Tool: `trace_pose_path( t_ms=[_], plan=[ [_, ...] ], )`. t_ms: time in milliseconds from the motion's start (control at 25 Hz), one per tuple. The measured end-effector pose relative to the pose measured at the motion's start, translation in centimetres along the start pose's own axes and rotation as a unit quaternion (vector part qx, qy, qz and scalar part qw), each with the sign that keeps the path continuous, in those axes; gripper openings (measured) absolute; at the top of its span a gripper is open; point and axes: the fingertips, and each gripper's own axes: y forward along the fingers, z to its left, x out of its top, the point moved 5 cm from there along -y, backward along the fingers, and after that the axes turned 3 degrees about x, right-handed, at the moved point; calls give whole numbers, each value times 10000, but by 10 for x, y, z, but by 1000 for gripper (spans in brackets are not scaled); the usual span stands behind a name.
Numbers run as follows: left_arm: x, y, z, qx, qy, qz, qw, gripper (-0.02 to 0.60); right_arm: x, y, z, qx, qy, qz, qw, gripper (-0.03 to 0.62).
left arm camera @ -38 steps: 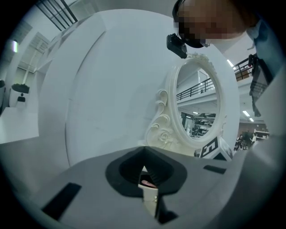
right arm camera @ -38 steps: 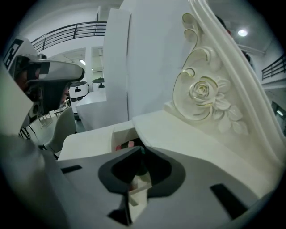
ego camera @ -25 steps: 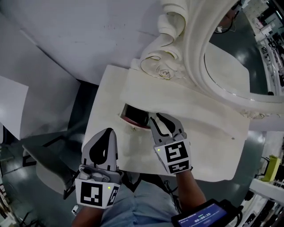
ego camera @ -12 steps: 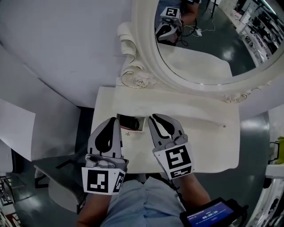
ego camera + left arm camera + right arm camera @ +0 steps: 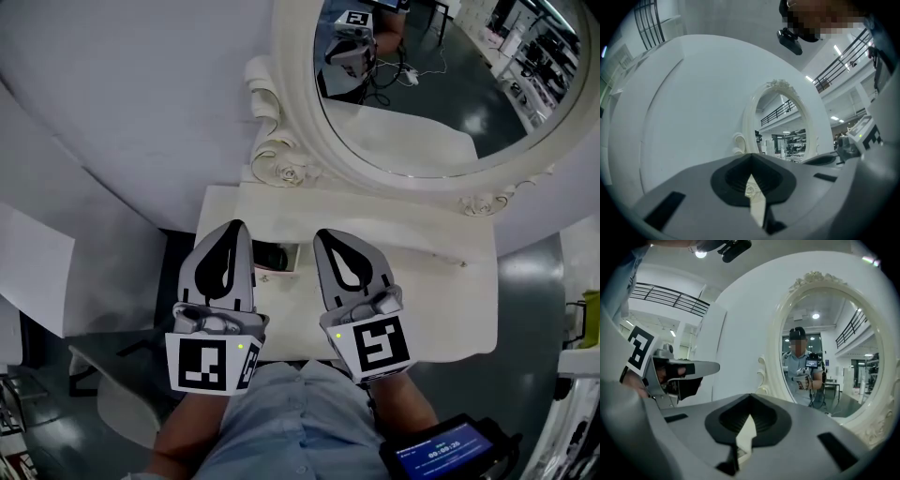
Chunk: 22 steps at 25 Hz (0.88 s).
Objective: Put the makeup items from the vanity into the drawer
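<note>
We hold the left gripper (image 5: pixel 235 228) and the right gripper (image 5: pixel 327 235) side by side above the front half of the vanity's white counter (image 5: pixel 427 281), both pointing level toward the back. The marker cubes sit close to our body, and the jaw tips lie over the middle of the counter.

The left gripper's jaws are together. In its own view only a thin pale sliver shows between the dark pads, and nothing is caught there. The right gripper's jaws have just been closing and now meet as well, with nothing between them.

The drawer (image 5: pixel 276 255) shows as a small dark opening under the raised back ledge of the counter, in the gap between the two grippers and just beside the left gripper's tip. Its inside is too dark for us to tell what lies in it. Neither gripper touches it.

Behind the ledge stands the oval mirror (image 5: pixel 441 84) in a carved cream frame (image 5: pixel 281 159), with scrolls and a rose at its lower left. The left gripper view looks at the curved white wall (image 5: pixel 684 103) and the mirror's left edge. The right gripper view faces the glass more squarely, where a person's reflection (image 5: pixel 802 373) stands holding grippers. That view also shows the left gripper at its left side. A small lit screen (image 5: pixel 441 455) sits by our right forearm at the bottom of the head view.
</note>
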Motion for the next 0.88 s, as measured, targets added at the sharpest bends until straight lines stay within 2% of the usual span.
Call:
trace_pose_path(
  t_ms=[880],
  plan=[
    [-1, -7, -4, -72, 40, 19, 10000, 0, 5, -7, 8, 17, 87, -141, 9999, 2]
  ],
)
